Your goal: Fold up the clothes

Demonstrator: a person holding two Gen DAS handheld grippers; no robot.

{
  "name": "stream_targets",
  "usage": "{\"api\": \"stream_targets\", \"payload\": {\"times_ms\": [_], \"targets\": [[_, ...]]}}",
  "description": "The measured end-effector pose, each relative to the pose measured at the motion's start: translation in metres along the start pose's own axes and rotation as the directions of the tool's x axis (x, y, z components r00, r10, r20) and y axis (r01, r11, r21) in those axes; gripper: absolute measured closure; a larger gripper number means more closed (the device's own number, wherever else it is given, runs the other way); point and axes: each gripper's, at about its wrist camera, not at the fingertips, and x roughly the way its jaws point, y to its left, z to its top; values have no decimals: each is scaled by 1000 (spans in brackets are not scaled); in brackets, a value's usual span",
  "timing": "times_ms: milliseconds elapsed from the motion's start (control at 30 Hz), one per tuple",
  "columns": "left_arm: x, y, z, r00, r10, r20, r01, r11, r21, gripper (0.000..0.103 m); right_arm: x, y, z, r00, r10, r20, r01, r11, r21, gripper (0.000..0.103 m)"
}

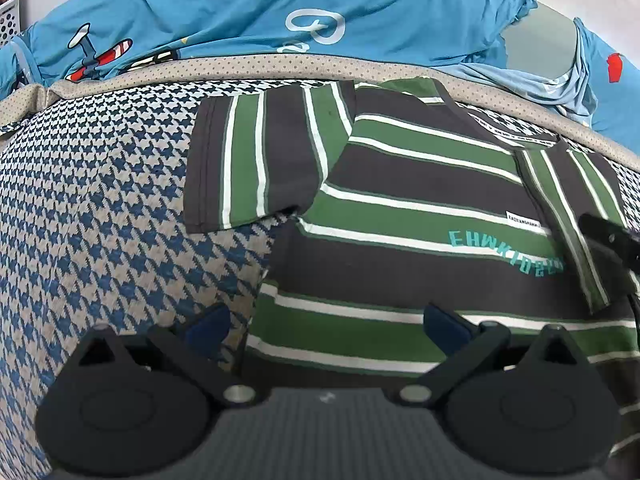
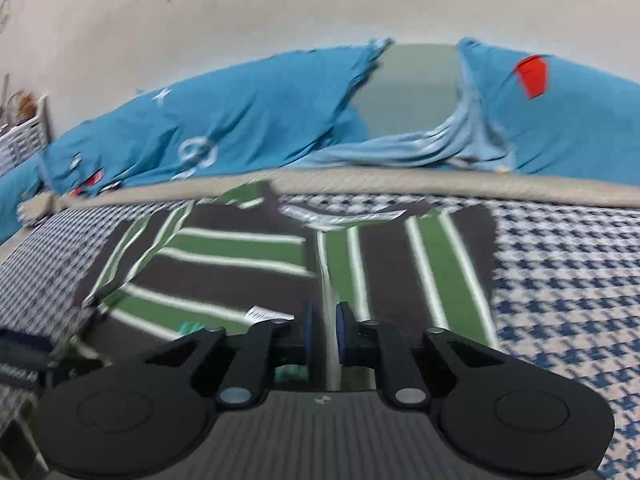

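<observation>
Striped T-shirt [image 1: 400,216] is laid flat on the houndstooth blanket [image 1: 100,208] of the bed, its right sleeve [image 2: 432,264] folded in over the chest. Left gripper [image 1: 328,326] is held with fingers spread wide over the shirt's lower left edge, gripping nothing. Right gripper [image 2: 322,330] fingers are parted by a narrow gap (right view blurred), the sleeve's edge lying in line with it but not pinched; blue bedding [image 1: 260,4] is bunched behind.

Houndstooth bed cover [image 1: 100,200] lies bare left of the striped shirt [image 1: 400,208]; blue bedding [image 1: 240,0] heaps behind, blocking the far edge.
</observation>
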Motion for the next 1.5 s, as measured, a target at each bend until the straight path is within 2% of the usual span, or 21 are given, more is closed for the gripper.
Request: {"api": "stream_targets", "payload": {"times_ms": [167, 267, 467, 633, 700, 900, 1067, 1233, 1267, 1433, 1500], "targets": [[-1, 3, 3, 1000, 5, 1, -5, 1000, -14, 0, -7, -8, 5, 1000, 15, 25, -16, 998, 55, 83], [0, 6, 4, 1000, 8, -3, -8, 1000, -27, 0, -10, -18, 7, 998, -46, 40, 42, 995, 88, 83], [4, 8, 5, 1000, 10, -22, -11, 999, -43, 0, -4, -34, 4, 993, -119, -22, 121, 982, 146, 83], [7, 6, 3, 999, -4, -36, 2, 999, -51, 0, 9, -45, -5, 992, -61, -111, 85, 972, 220, 82], [8, 4, 3, 999, -7, -39, 5, 999, -47, 0, 11, -46, -9, 992, -56, -113, 80, 970, 228, 82], [9, -2, 3, 999, -12, -37, 11, 999, -34, 0, 9, -42, -9, 992, -22, -127, 47, 978, 202, 76], [10, 2, 8, 999, 1, -39, -3, 999, -39, 0, 9, -33, -8, 988, -41, -151, 63, 988, 141, 73], [10, 18, 15, 999, 24, -23, -25, 997, -78, 0, 9, -21, -10, 985, -48, -167, 61, 995, 73, 58], [12, 23, 15, 999, -33, -11, 32, 996, -81, 0, 9, -19, -10, 984, -49, -170, 60, 996, 60, 56], [23, 45, 13, 999, -49, -8, 47, 985, -166, 0, 10, -14, -12, 982, -68, -177, 73, 997, 20, 54], [27, 53, 15, 999, -52, -6, 49, 981, -189, 0, 11, -12, -13, 981, -70, -182, 74, 997, 12, 51]]}}
